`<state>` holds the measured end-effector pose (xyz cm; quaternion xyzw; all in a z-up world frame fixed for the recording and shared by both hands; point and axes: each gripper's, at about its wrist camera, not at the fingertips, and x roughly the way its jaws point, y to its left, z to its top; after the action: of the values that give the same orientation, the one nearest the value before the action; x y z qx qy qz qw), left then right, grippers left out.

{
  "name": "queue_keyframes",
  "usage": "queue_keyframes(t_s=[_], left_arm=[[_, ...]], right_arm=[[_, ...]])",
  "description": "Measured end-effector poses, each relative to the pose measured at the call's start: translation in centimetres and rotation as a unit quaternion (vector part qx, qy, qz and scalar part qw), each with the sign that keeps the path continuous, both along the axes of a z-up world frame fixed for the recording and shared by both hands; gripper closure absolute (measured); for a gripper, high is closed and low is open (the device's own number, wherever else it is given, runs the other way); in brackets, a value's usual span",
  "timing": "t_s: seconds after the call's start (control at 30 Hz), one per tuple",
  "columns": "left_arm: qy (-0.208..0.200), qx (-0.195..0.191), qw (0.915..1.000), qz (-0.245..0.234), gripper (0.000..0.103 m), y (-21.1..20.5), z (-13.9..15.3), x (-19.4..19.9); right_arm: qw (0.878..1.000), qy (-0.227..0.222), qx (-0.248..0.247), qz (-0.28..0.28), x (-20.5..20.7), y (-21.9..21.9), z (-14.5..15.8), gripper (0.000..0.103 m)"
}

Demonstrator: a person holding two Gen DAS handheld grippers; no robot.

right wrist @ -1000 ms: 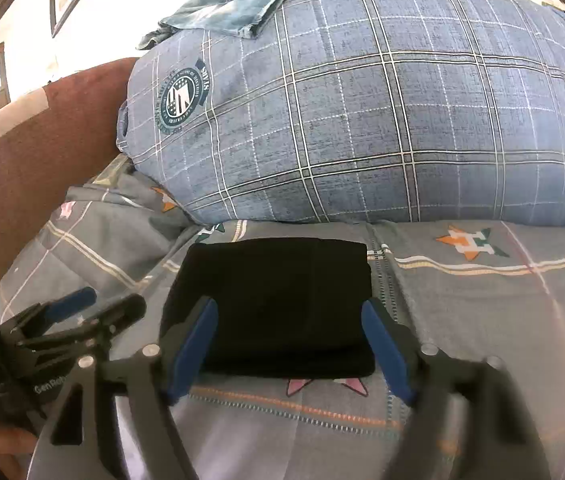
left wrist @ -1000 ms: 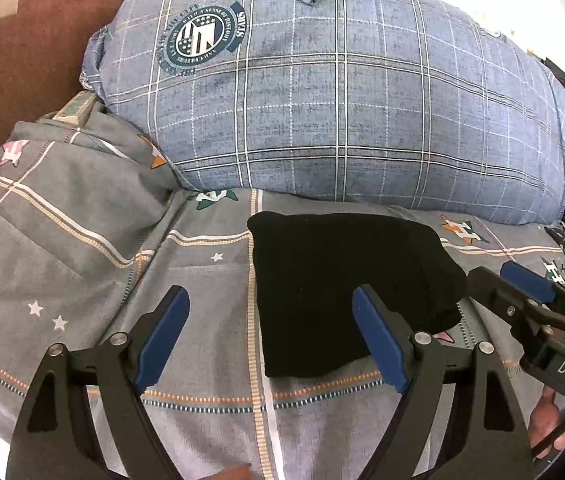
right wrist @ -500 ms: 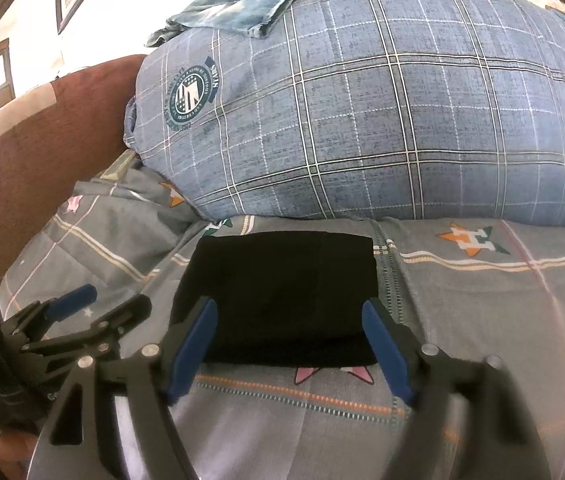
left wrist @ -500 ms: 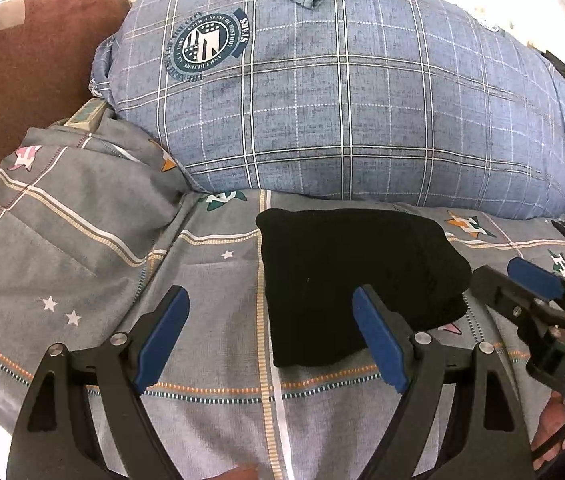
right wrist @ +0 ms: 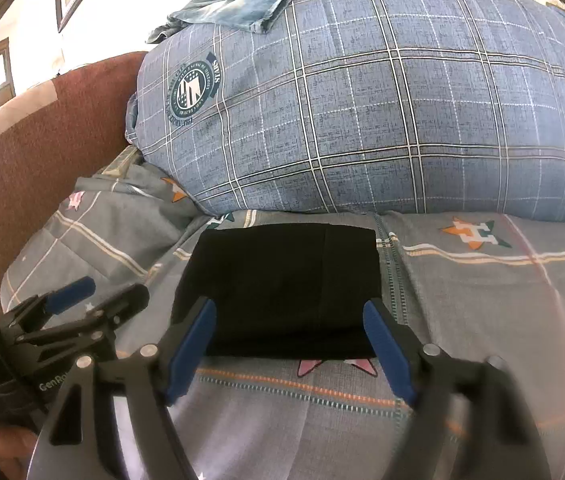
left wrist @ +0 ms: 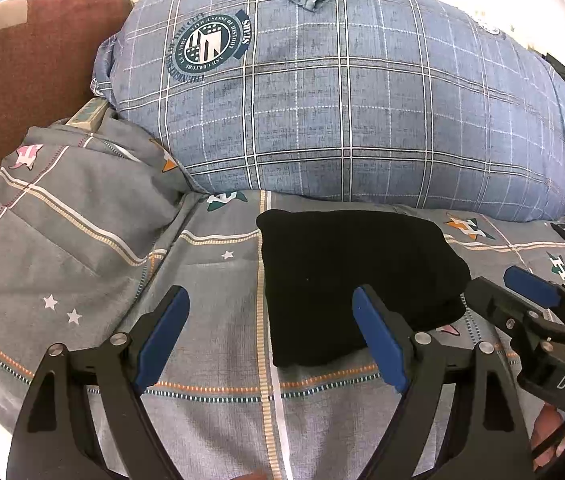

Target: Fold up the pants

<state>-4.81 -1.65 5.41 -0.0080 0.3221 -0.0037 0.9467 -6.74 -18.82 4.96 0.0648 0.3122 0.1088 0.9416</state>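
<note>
Item: black pants [left wrist: 354,284], folded into a compact rectangle, lying flat on the grey star-print bedspread [left wrist: 82,248] just in front of the blue plaid pillow [left wrist: 342,100]. We hold the left gripper [left wrist: 270,340] with fingers spread wide, nothing between them; the right gripper [right wrist: 290,348] likewise stands open and empty, near the pants' front edge. Faded denim garment [right wrist: 234,4] lies on top of the pillow
</note>
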Motion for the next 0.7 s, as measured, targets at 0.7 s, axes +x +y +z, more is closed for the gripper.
queue_keyframes(t_s=[0.7], left_arm=[[0.011, 0.000, 0.9999, 0.002, 0.018, -0.14, -0.60, 0.47]], right_arm=[[1.000, 0.009, 0.000, 0.001, 0.33, 0.12, -0.57, 0.025]])
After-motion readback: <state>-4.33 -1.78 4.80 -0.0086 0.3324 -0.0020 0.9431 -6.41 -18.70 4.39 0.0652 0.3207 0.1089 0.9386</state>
